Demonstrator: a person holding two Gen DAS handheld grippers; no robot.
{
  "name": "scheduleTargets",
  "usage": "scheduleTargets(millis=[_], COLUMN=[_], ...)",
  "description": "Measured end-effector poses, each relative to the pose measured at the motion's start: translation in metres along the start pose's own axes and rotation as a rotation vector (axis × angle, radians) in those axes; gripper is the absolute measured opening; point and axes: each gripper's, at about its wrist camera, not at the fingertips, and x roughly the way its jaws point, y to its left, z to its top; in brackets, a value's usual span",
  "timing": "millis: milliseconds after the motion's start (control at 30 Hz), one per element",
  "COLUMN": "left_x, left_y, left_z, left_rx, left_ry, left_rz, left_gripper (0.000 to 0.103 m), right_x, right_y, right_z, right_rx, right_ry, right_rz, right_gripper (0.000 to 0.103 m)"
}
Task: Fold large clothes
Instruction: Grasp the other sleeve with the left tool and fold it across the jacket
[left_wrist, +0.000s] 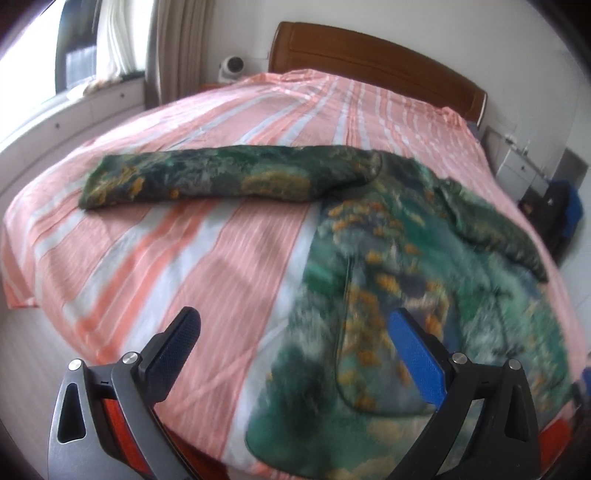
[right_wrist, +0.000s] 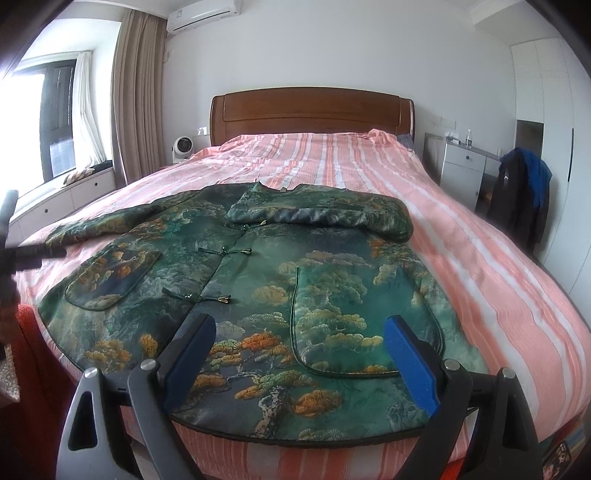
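- The bed (right_wrist: 461, 236) is carrying the jacket (right_wrist: 258, 295), lying flat across its near end, collar pointing toward the headboard.
- One sleeve (left_wrist: 207, 177) is stretching out sideways, ahead of your left hand-held gripper (left_wrist: 295, 347), the nearer one.
- The other sleeve (right_wrist: 321, 214) is lying folded across the chest.
- Your right hand-held gripper (right_wrist: 301, 350) is hovering over the hem; both are gaping apart, holding nothing.

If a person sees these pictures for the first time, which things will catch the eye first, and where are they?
The green jacket with its pine-tree pattern lies spread face up at the near end of the bed, one sleeve folded across its chest and the other sleeve stretched out sideways. Under it is the pink striped bedsheet, with the wooden headboard behind. Both grippers hang open above the jacket's hem.
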Motion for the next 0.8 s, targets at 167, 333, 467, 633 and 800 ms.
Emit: scheduleTargets(millis=[167, 333, 467, 633, 800], left_x=[0.022, 0.08, 0.125, 0.146, 0.145], left_y=[0.041, 0.108, 0.152, 0.198, 0.192], left_z=[0.053, 0.075, 0.089, 0.094, 0.12], left_rx=[-0.133, -0.412, -0.59, -0.787, -0.728], left_ry=[0.05, 0.116, 0.122, 0.047, 0.047], left_rz=[-0.111, -0.168, -0.186, -0.065, 0.097], left_gripper=[0.102, 0.102, 0.102, 0.1, 0.018], right_x=[-0.001, 0.002, 0.006, 0.009, 0.017], right_y=[-0.003, -0.003, 0.0, 0.003, 0.003], right_z=[0.001, 0.001, -0.003, -0.004, -0.007], right_rx=[0.012, 0.027, 0.005, 0.002, 0.004], right_ry=[-0.011, 0.004, 0.023, 0.033, 0.06], right_rz=[0.0, 0.003, 0.007, 0.004, 0.007], right_gripper=[0.092, 0.092, 0.092, 0.092, 0.092])
